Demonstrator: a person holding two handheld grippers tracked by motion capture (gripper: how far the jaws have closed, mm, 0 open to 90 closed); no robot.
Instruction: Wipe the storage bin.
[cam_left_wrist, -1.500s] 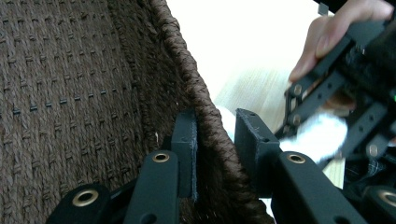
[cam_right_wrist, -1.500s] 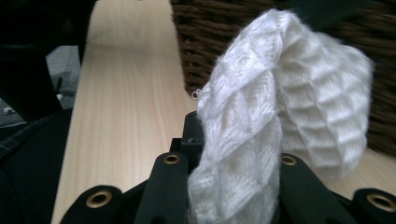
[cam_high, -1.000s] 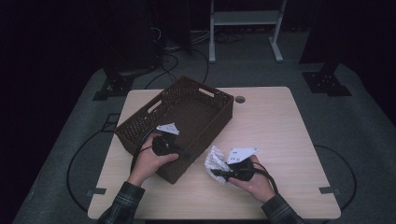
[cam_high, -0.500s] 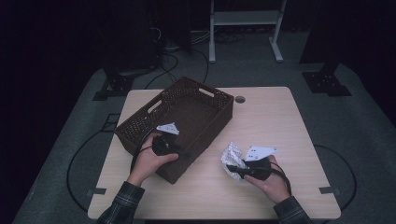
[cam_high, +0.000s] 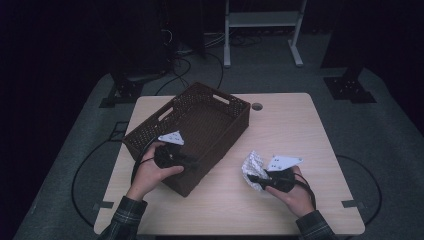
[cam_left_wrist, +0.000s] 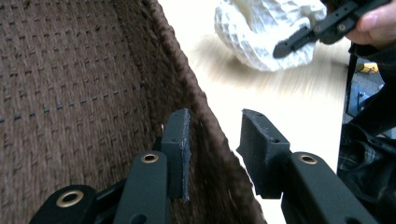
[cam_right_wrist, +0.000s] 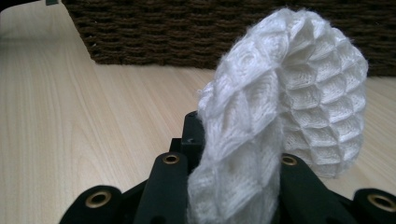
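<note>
At lower right of the high view, the right gripper (cam_high: 254, 178) pinches the white honeycomb cloth (cam_high: 251, 167), now carried rightward from the basket (cam_high: 150, 132) | cloth lifted, bunched between the jaws, above the table (cam_high: 290, 120) | left gripper (cam_left_wrist: 212, 140), jaws spread, straddles the basket's near wall | likely steadying it before a drop-in.

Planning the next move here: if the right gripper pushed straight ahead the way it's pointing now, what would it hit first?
Probably the dark brown woven basket. The right gripper, shut on the white honeycomb-textured cloth, points across bare light wooden table at the basket's side wall.
</note>
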